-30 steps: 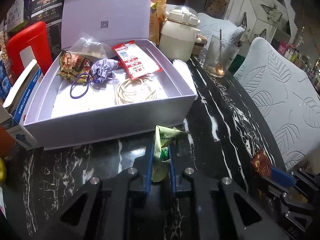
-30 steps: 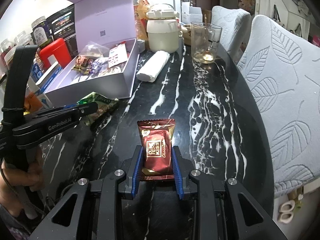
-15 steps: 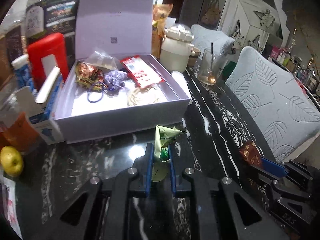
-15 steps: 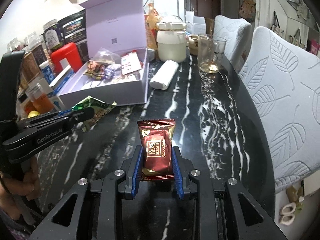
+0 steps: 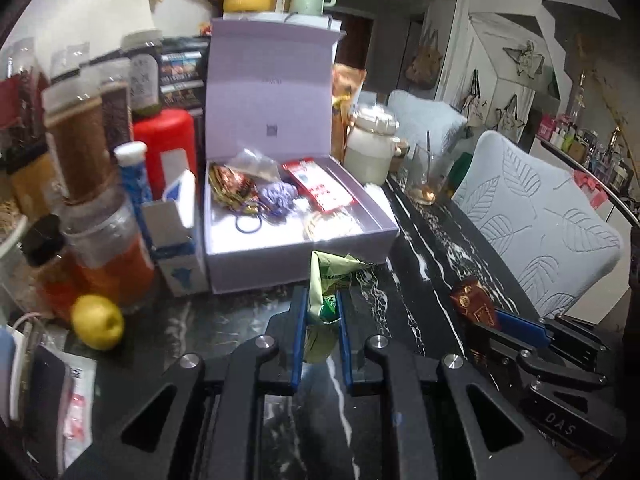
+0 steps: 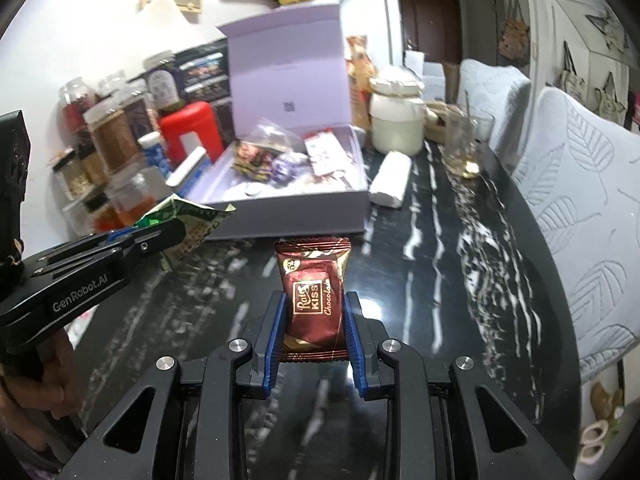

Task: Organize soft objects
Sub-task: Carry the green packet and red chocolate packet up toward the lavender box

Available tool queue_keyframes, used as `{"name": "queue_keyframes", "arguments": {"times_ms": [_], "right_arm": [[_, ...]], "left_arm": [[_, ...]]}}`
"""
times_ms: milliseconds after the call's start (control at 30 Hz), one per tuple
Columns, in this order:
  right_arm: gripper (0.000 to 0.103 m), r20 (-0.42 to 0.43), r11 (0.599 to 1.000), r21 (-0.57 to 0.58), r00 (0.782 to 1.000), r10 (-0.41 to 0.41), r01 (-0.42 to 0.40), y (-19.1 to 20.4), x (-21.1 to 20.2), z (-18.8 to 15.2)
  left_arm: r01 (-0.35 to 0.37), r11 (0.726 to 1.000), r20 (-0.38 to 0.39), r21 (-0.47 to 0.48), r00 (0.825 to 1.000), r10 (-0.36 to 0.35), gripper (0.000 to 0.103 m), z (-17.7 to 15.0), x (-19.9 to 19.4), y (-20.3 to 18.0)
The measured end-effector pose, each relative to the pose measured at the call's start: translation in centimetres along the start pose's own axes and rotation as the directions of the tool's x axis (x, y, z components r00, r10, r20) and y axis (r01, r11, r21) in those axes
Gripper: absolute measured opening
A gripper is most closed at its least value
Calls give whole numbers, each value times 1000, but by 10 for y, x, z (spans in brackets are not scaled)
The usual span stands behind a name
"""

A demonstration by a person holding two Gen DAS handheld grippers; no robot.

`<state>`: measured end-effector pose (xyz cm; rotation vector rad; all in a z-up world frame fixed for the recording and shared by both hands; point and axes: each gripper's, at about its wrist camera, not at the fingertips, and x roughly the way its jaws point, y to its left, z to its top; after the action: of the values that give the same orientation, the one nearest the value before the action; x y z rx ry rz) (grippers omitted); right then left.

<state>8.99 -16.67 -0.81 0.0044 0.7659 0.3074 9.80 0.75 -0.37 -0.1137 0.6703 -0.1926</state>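
Observation:
My left gripper (image 5: 322, 300) is shut on a crumpled green packet (image 5: 329, 280), held above the black marble table short of the open lilac box (image 5: 304, 256). That packet (image 6: 188, 220) and the left gripper (image 6: 152, 240) also show at the left of the right wrist view. My right gripper (image 6: 313, 308) is shut on a dark red chocolate wrapper (image 6: 314, 292), upright between the blue pads. From the left wrist view the right gripper (image 5: 504, 322) and its wrapper (image 5: 474, 304) sit low right. The box (image 6: 296, 220) holds snack packets, a purple pouch and hair ties.
Jars and bottles (image 5: 84, 152) crowd the left, with a red canister (image 5: 164, 148) and a yellow fruit (image 5: 97, 322). A white jar (image 6: 396, 120), a rolled white cloth (image 6: 390, 184) and a glass (image 6: 466, 148) stand right of the box. Leaf-patterned chairs (image 6: 580, 200) line the right edge.
Both grippers have risen and drawn back from the box, still shut on their packets. More of the jars, the fruit and the wall behind have come into view.

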Motion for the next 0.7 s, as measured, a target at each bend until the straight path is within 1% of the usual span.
{"name": "queue_keyframes", "arguments": {"times_ms": [167,367,533,700], "right_arm": [[28,47,999,-16,998,37,-36,16,-7,13],[28,93,996,-55,993,68,-63,29,-12,36],[28,138,994,-76,987,83,-73,33,-17,61],[28,158,992,-87,982,100,-87,31,-15,86]], "left_arm": [[3,1000,53,13,999,-3,14,14,-21,7],[14,1000,113,27,993,-17,14,38,-32,10],[22,998,141,52,990,-30,14,63,-30,8],[36,997,154,72,987,-47,14,91,-20,6]]}}
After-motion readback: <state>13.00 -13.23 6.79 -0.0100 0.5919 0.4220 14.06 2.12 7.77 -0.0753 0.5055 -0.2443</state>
